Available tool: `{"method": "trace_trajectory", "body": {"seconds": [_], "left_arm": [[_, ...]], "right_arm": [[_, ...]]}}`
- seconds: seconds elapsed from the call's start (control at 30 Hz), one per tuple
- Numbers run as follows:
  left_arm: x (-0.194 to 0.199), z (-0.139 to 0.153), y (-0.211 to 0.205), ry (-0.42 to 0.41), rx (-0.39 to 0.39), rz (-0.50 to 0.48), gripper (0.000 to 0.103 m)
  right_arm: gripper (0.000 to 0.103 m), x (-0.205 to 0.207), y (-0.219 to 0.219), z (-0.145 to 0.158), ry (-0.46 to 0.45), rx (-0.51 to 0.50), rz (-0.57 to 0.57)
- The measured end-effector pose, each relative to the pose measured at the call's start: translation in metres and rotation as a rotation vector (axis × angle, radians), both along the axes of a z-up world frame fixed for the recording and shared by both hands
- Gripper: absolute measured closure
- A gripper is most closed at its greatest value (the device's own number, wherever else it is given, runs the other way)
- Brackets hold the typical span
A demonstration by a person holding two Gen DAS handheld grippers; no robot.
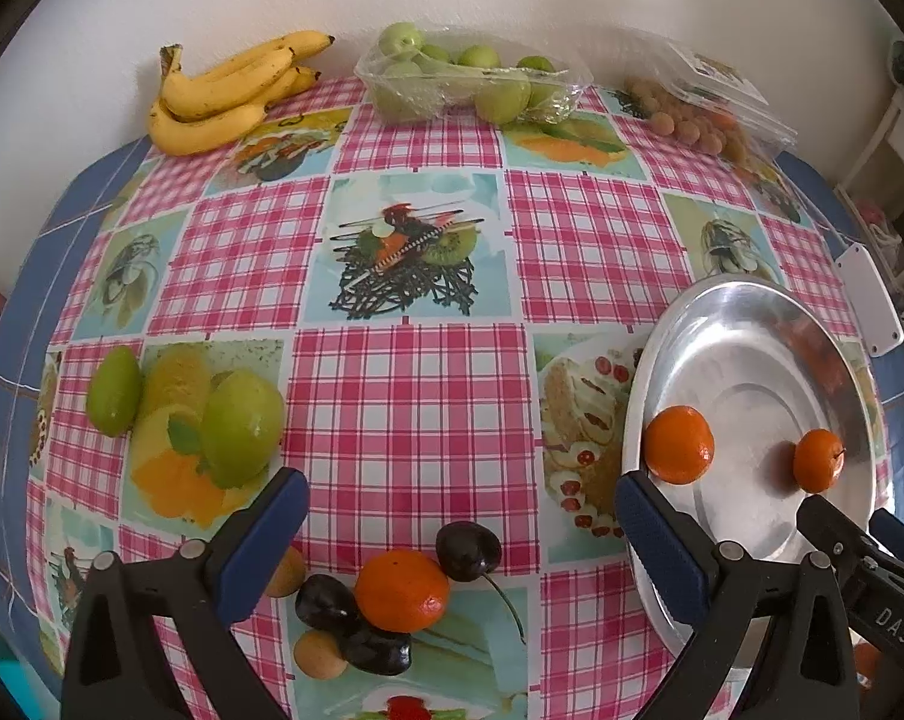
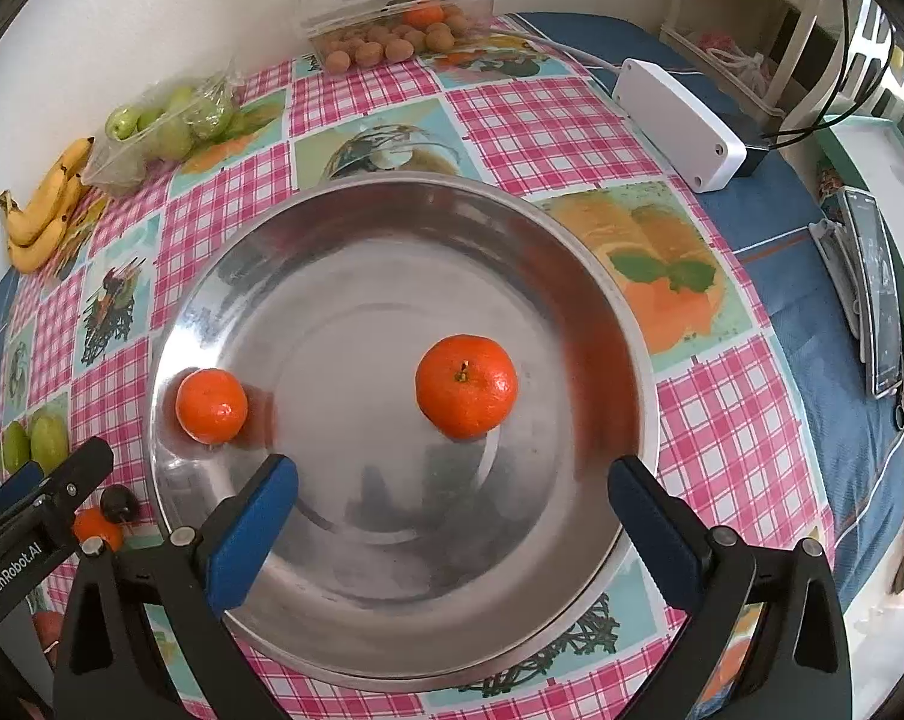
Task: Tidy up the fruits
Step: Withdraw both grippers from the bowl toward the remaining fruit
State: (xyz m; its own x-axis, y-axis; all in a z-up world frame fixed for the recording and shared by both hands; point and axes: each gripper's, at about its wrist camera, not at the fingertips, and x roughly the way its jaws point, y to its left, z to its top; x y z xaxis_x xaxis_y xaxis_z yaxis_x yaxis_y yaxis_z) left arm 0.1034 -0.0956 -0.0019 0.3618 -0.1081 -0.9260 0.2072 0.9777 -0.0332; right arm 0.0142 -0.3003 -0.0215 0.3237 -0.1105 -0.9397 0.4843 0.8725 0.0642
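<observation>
Both pairs of jaws stand spread wide with nothing between them. The right gripper (image 2: 452,516) hangs over the steel plate (image 2: 578,276), and a tangerine (image 2: 466,386) sits free on the metal just beyond its blue pads, near the plate's middle. A second tangerine (image 2: 211,405) rests close to the plate's left rim. The left gripper (image 1: 461,531) hovers above a small heap on the checked tablecloth (image 1: 410,396): a loose tangerine (image 1: 401,590), dark cherries (image 1: 469,550) and a couple of small tan fruits (image 1: 319,652), all crowded together and touching.

The next pick looks to be that loose tangerine. To do it well, I would come straight down with the pads on either side of it, clear of the cherries, and close gently so it does not roll or drag its neighbours along. It should then go on a bare part of the plate, apart from the two already there.

Two green fruits (image 1: 242,426) lie off to the left; bananas (image 1: 224,90), a bag of green fruit (image 1: 464,78) and a clear box of tan fruits (image 2: 392,30) line the far wall. The near part of the heap is cut off by the gripper's body, and how many cherries lie there I cannot tell.
</observation>
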Motion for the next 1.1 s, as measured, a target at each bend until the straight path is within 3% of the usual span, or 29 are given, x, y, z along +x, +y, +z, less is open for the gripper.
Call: {"method": "trace_trajectory", "body": {"seconds": [0.53,1.1], "left_arm": [[-0.01,0.014,0.007,-0.025,-0.023,-0.009,0.0],[-0.022,0.019,0.054,-0.038,-0.041,0.048,0.0]], "right_arm": [[0.0,-0.001,0.011,0.001,-0.004,0.004,0.042],[0.0,-0.002,0.046,0.01,-0.052,0.055,0.117]]}}
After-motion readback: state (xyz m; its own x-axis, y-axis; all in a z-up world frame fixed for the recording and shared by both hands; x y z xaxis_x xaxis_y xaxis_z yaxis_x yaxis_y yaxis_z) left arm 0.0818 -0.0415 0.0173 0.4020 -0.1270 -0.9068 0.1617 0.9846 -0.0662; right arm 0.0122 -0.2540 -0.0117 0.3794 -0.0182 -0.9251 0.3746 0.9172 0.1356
